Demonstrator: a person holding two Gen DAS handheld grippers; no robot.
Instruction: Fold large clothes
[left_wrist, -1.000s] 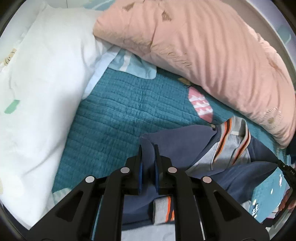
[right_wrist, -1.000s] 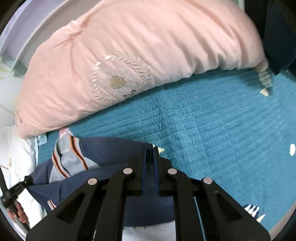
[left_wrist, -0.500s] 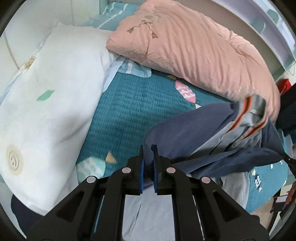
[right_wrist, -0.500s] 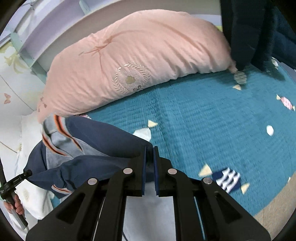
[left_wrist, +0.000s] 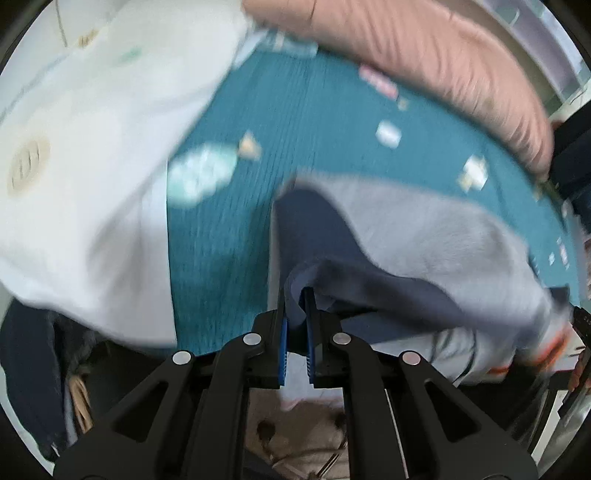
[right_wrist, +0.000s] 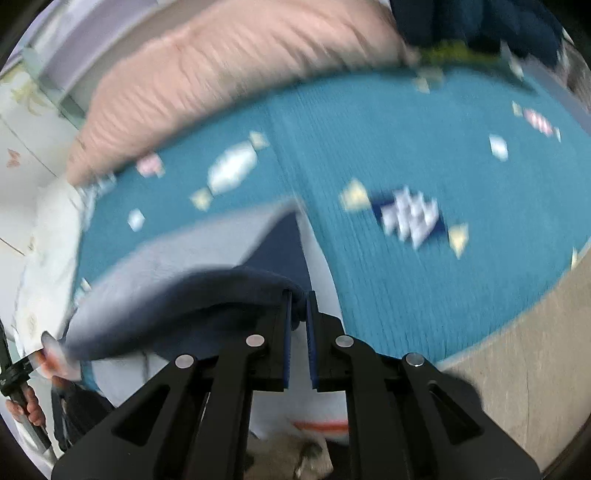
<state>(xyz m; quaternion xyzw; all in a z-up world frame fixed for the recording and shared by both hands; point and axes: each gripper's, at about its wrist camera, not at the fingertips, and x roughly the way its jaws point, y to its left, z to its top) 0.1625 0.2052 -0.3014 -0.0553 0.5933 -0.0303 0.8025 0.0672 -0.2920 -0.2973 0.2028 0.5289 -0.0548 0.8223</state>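
At the left edge of the bed a white pillow (left_wrist: 85, 155) lies on the teal quilt (left_wrist: 295, 122), and a pink pillow (left_wrist: 424, 55) runs along the far edge.

The left gripper (left_wrist: 296, 295) has its blue pads pressed together on a fold of dark blue cloth at one end of the garment (left_wrist: 424, 240). The garment, grey and navy with an orange stripe at one hem, hangs between the two claws over the near edge of the bed, part draped on the quilt and part dropping below the edge.

The right gripper (right_wrist: 298, 299) likewise pinches a navy fold at the other end, jaws nearly closed on the fabric. The left hand (right_wrist: 27, 406) shows low at the left of the right wrist view, gripping its handle.

The fold looks to be in an early or middle stage: one lengthwise doubling seems under way, with the grey layer turned over the navy, but the cloth is not yet laid flat or squared. Smoothing it and further folds appear to remain.

The garment's long axis runs roughly along the near edge of the bed, from one gripper to the other; which end is the collar cannot be told through the blur.
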